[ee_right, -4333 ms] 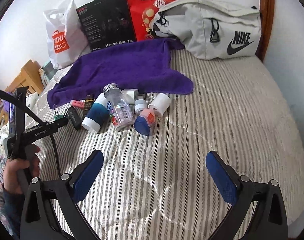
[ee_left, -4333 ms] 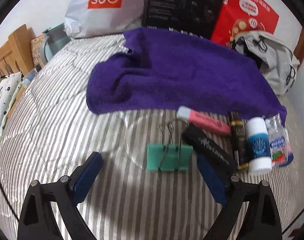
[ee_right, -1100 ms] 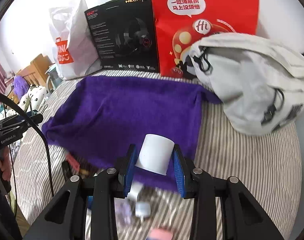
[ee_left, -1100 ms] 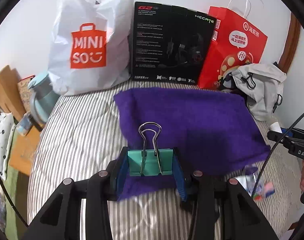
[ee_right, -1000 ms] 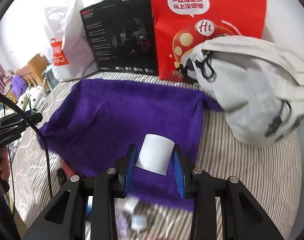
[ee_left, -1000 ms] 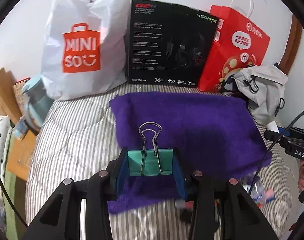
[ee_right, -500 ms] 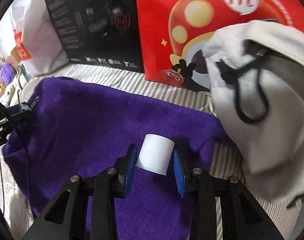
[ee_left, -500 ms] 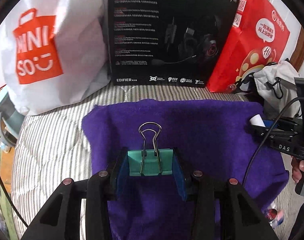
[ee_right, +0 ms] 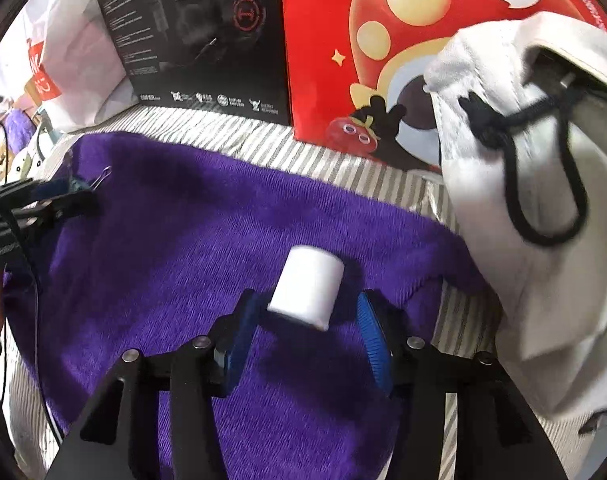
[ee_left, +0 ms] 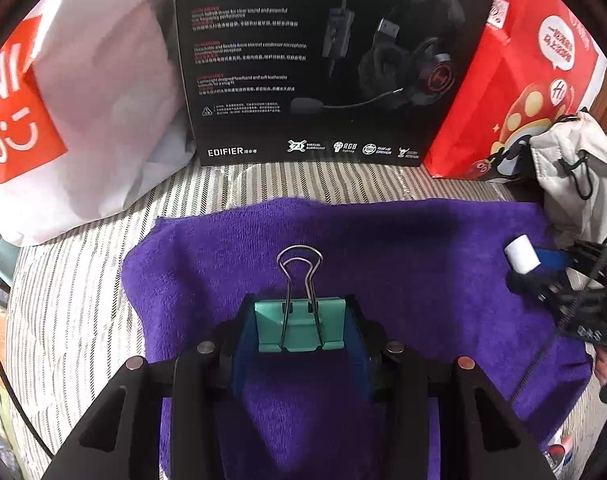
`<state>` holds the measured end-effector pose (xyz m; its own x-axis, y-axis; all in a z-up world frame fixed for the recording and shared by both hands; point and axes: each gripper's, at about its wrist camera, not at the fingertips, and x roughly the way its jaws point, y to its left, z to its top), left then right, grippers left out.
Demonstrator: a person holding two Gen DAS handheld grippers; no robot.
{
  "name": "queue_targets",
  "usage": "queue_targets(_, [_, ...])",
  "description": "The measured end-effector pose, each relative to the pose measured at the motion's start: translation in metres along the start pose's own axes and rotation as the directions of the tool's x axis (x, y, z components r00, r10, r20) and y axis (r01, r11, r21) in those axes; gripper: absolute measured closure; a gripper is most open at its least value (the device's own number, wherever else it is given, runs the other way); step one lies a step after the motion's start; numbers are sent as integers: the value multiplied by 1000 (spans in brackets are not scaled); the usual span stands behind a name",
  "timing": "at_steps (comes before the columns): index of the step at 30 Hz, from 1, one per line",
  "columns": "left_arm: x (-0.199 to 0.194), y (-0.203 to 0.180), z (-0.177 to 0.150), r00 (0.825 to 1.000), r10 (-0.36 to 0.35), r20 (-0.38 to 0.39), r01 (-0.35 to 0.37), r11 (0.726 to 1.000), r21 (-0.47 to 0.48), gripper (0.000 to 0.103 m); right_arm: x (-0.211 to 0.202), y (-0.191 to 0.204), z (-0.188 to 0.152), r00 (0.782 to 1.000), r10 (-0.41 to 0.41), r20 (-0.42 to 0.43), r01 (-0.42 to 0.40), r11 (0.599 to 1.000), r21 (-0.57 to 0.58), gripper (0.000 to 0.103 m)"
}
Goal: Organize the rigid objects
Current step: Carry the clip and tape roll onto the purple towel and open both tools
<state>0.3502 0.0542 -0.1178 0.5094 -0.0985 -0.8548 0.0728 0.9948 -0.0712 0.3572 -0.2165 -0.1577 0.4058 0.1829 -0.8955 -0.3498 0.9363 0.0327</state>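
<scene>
My left tongs are clamped on the one green binder clip, its wire handles pointing straight ahead, with the purple towel directly beneath and spreading forward of the pads. My right tongs stand a little parted around the one white roll, which lies tilted with its long axis running forward and slightly right; I judge it already resting on the towel, free of the right pad, whether it touches the left I cannot tell. So the right need only back straight away, while the left must lower the clip; I count one clip, one roll, one towel.
</scene>
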Motion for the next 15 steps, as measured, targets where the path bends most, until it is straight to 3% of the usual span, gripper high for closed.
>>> queue_targets(15, [19, -28, 1, 996, 81, -35, -78, 995, 69, 61, -70, 15, -59, 998, 2, 67, -5, 999, 54, 49])
